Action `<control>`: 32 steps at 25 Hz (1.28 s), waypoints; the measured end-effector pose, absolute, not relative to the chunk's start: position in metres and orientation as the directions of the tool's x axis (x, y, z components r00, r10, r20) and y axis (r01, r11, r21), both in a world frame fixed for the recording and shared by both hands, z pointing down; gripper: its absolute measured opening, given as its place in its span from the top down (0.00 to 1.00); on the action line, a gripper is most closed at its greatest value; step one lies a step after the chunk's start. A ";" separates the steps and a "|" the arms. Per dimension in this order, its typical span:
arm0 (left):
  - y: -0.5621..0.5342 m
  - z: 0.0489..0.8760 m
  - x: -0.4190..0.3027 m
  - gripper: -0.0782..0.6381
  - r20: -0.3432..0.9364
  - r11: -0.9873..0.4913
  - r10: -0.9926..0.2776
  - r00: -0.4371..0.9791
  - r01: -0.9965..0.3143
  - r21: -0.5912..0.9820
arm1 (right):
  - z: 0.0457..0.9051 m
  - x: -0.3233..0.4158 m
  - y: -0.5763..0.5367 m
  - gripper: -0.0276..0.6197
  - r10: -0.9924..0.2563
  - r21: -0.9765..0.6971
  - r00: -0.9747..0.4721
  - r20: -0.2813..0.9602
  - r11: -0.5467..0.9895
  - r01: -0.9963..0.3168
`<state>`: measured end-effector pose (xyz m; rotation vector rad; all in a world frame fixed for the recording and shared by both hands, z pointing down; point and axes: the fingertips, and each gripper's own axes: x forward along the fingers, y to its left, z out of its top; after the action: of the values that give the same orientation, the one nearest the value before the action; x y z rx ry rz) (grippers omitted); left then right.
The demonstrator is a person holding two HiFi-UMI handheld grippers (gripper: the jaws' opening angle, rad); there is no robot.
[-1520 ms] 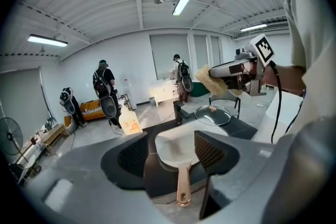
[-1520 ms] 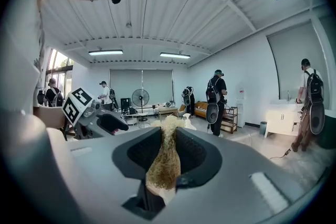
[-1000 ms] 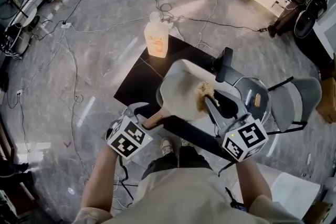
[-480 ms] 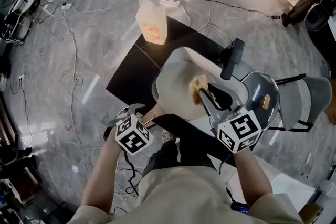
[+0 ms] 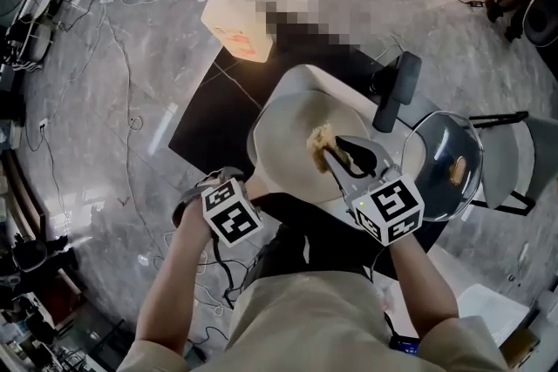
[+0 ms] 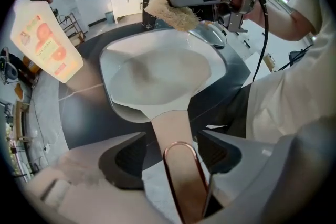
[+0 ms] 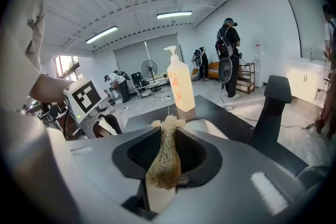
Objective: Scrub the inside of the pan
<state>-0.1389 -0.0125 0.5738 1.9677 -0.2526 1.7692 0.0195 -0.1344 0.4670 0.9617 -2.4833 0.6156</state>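
A white pan [image 5: 292, 144] sits on the black table [image 5: 209, 131], its tan handle [image 6: 176, 134] pointing toward me. My left gripper [image 5: 234, 187] points steeply down over that handle. In the left gripper view its jaws [image 6: 173, 141] stand wide and open, the handle between them with a thin gap on each side. My right gripper [image 5: 338, 154] is shut on a tan fibrous scrubber [image 5: 319, 140]. The scrubber [image 6: 170, 10] hangs just above the pan's far side and does not touch the inside. In the right gripper view the scrubber [image 7: 164, 165] is pinched between the pads.
An orange-labelled soap bottle [image 5: 234, 30] stands at the table's far left corner. A glass lid [image 5: 445, 161] lies to the right of the pan, and a black post [image 5: 394, 91] stands behind it. Cables trail over the floor. People [image 7: 228, 55] stand far back.
Both grippers have come down toward the pan. The left one tipped from slanted to nearly straight down over the handle. The scrubber sank closer to the pan's inside.
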 end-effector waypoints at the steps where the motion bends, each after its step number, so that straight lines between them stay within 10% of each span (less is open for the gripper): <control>1: -0.013 0.578 -0.141 0.45 0.972 -0.867 0.202 0.123 -0.439 0.236 | 0.473 0.019 -0.135 0.81 -0.515 -0.264 -0.685 0.516 0.665 -0.699; 12: 0.007 0.597 -0.136 0.53 0.890 -0.792 0.453 0.056 -0.433 0.431 | 0.528 0.016 -0.134 0.81 -0.393 -0.361 -0.731 0.558 0.678 -0.640; 32: 0.002 0.602 -0.141 0.65 0.887 -0.730 0.451 0.098 -0.532 0.429 | 0.618 -0.065 -0.046 0.82 0.312 -0.557 -0.699 0.644 0.817 -0.149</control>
<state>-0.1415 0.0018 0.6017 1.6558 -0.0814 1.7236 -0.0655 -0.0460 0.6183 -0.1191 -2.2209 0.7616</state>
